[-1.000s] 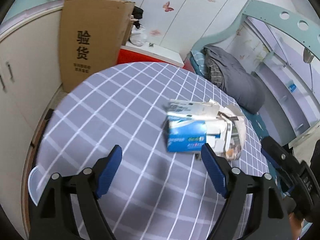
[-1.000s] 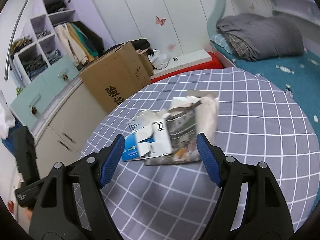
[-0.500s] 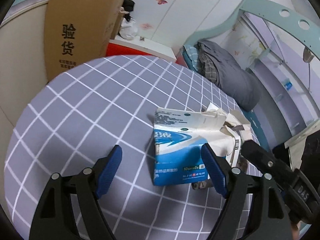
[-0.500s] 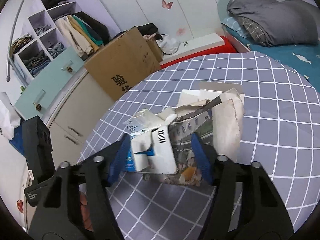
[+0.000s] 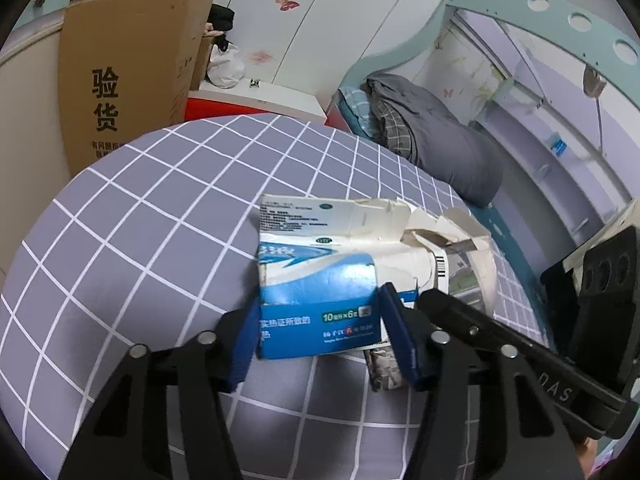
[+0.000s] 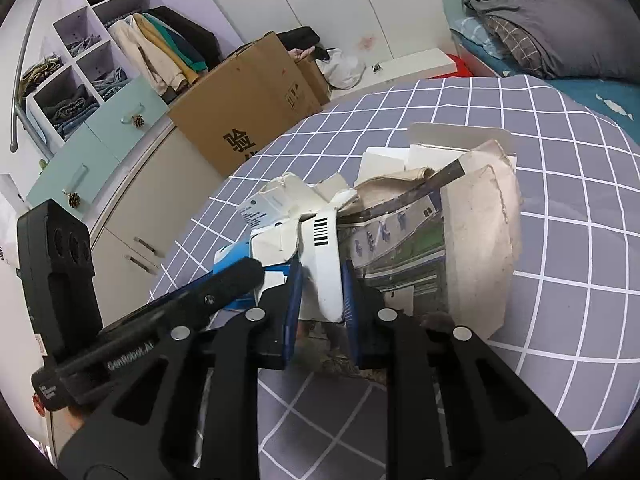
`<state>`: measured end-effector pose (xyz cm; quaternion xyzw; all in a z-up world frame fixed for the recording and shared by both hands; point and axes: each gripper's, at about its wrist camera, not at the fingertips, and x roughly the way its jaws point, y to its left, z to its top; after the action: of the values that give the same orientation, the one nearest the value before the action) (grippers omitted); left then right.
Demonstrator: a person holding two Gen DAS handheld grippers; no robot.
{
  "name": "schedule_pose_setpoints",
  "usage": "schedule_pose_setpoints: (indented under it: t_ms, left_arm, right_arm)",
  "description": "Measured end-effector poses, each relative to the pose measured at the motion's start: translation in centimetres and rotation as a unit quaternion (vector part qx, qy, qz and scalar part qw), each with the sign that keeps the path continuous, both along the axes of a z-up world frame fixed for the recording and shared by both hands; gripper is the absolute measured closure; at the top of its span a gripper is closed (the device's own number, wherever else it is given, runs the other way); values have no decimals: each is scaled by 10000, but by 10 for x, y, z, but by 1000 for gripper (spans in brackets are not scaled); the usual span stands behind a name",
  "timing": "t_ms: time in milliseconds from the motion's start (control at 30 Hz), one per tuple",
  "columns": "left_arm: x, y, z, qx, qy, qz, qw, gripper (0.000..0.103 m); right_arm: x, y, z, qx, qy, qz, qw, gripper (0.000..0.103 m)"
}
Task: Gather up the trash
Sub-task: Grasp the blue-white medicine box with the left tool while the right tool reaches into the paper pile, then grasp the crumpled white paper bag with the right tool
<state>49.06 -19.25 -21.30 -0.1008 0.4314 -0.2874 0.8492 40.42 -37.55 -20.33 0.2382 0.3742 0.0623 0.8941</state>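
Observation:
A crushed blue and white medicine carton (image 5: pixel 320 280) lies on the round table with a grey checked cloth (image 5: pixel 160 208). My left gripper (image 5: pixel 320 336) is shut on the carton's blue end, its blue pads on both sides. My right gripper (image 6: pixel 320 300) is shut on the carton's white barcode flap (image 6: pixel 326 256). A crumpled printed paper and cardboard piece (image 6: pixel 460 248) lies tangled with the carton, on its right in the right wrist view. It also shows in the left wrist view (image 5: pixel 472 272) behind the carton. Each gripper's body crosses the other's view.
A large brown cardboard box (image 5: pixel 128 92) stands beyond the table's far left edge. A bed with grey bedding (image 5: pixel 440 148) is past the far right edge. Cupboards and open shelves (image 6: pixel 100 92) stand to the left. The cloth around the trash is bare.
Both grippers have moved in onto the trash pile and closed. The left one went from open to shut on the carton's blue end, the right one from open to shut on the white flap.

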Motion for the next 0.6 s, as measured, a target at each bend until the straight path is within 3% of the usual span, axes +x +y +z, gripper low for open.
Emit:
schedule_pose_setpoints:
  t_ms: [233, 333, 500, 600]
  left_arm:
    - [-20, 8, 15, 193, -449, 136, 9987, 47]
    - [-31, 16, 20, 265, -580, 221, 9977, 47]
    - [-54, 22, 34, 307, -898, 189, 9953, 47]
    - [-63, 29, 39, 114, -870, 157, 9960, 47]
  right_arm:
    - [-4, 7, 8, -93, -41, 41, 9999, 82]
    - [-12, 8, 15, -274, -76, -39, 9996, 56]
    - [-33, 16, 25, -712, -266, -50, 9971, 46]
    - [-42, 13, 28, -582, -351, -50, 9977, 41]
